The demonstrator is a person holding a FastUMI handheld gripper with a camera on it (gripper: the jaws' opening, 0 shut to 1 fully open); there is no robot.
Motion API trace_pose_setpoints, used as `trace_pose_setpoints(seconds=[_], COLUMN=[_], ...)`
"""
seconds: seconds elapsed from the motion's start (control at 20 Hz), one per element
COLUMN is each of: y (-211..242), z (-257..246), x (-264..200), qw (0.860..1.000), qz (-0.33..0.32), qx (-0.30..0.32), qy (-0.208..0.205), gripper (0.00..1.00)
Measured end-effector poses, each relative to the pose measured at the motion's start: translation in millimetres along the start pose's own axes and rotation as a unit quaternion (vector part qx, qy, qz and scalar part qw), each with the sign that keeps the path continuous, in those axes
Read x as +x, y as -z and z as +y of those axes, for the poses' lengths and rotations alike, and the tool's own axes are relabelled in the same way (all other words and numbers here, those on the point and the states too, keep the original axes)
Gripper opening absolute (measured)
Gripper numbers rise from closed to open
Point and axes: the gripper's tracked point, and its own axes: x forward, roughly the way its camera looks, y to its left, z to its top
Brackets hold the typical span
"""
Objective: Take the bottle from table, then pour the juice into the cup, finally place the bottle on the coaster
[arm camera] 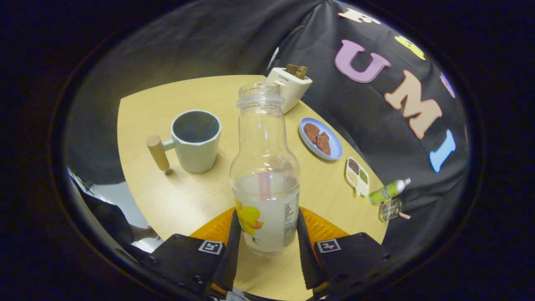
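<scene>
The hand-held gripper is level with the desk, its two fingers pointing forward and standing on either side of the lower body of the bottle. Both fingers lie against the bottle's sides and clasp it between them. The bottle stands upright, uncapped, with its open mouth at the top. It is clear glass or plastic, with pale cloudy juice filling roughly the lower third and a label with a yellow flower on its front.

An orange coaster lies under and behind the bottle's base, largely hidden by the fingers and the bottle; whether the bottle rests on it or hangs just above it cannot be told.

Beyond the fingers and to the left stands a pale grey-green cup with a wooden handle. Its inside is dark, and any liquid in it cannot be made out.

Behind the bottle's neck, at the far desk edge, sits a white box-like appliance with brown pieces sticking out of its top. To the right lie a blue plate with brown, biscuit-like pieces, then a small white divided dish with grains or seeds in its compartments. Past it, a small green bottle lies on its side beside a clear container at the desk's edge, both too small to read clearly.
</scene>
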Motion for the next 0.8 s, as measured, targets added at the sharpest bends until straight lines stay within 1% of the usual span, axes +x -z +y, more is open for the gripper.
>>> trace_pose_setpoints(seconds=[0.25, 0.5, 0.55, 0.7, 0.8], y=[1, -5, -8, -25, -30], z=[-2, 0, -4, -3, -4], x=[-1, 3, 4, 2, 2], qw=[0.998, 0.992, 0.991, 0.983, 0.98], qz=[-0.023, -0.047, -0.055, -0.094, -0.111], qx=[0.061, 0.112, 0.121, 0.156, 0.164], qy=[-0.007, -0.017, -0.013, -0.018, -0.017], gripper=[0.66, 0.68, 0.68, 0.69, 0.69])
